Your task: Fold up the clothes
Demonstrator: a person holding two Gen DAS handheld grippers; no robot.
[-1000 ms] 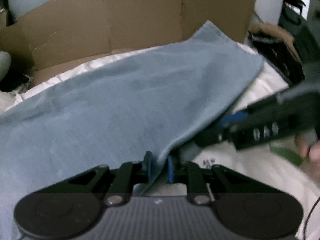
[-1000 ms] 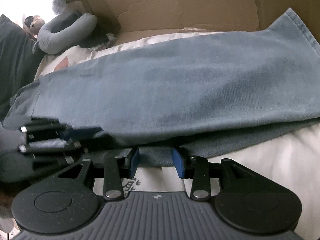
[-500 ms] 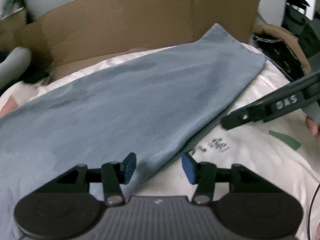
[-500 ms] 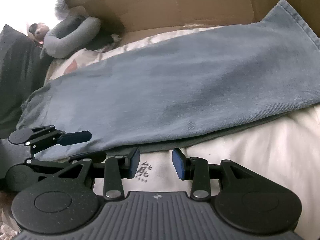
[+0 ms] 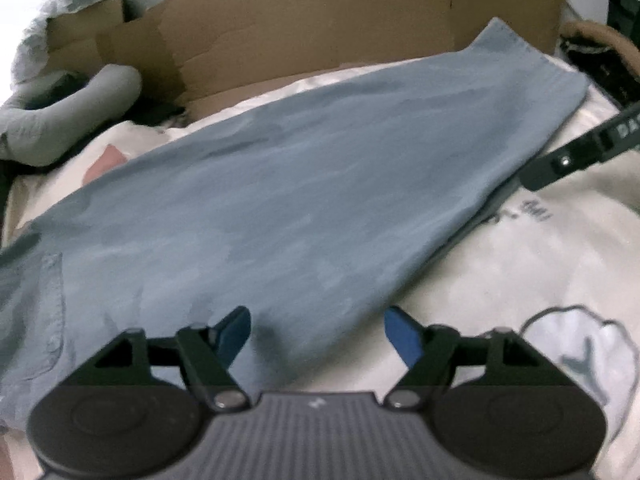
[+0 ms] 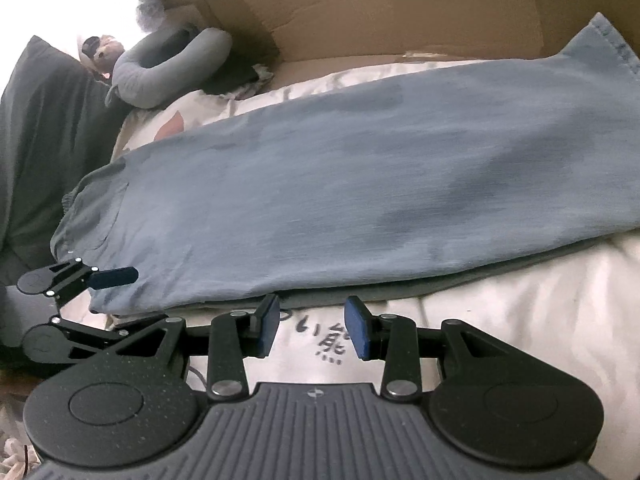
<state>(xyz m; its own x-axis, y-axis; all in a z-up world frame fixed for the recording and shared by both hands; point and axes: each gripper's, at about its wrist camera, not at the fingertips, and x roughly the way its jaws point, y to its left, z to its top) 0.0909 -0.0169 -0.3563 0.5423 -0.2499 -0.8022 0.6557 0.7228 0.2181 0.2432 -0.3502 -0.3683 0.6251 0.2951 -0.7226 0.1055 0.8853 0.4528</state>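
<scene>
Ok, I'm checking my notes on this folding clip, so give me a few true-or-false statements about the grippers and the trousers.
1. The left gripper is clamped on the blue-grey denim trousers. False: its blue pads stand apart, holding nothing.
2. The right gripper is open over the cream printed bedsheet. True.
3. The trousers lie folded lengthwise, one leg on the other. True: a lower layer shows along the near edge.
4. The trousers lie inside the brown cardboard box. False: they lie on the bedsheet, the box behind them.
5. A grey curved neck pillow lies beyond the waistband end. True.
</scene>
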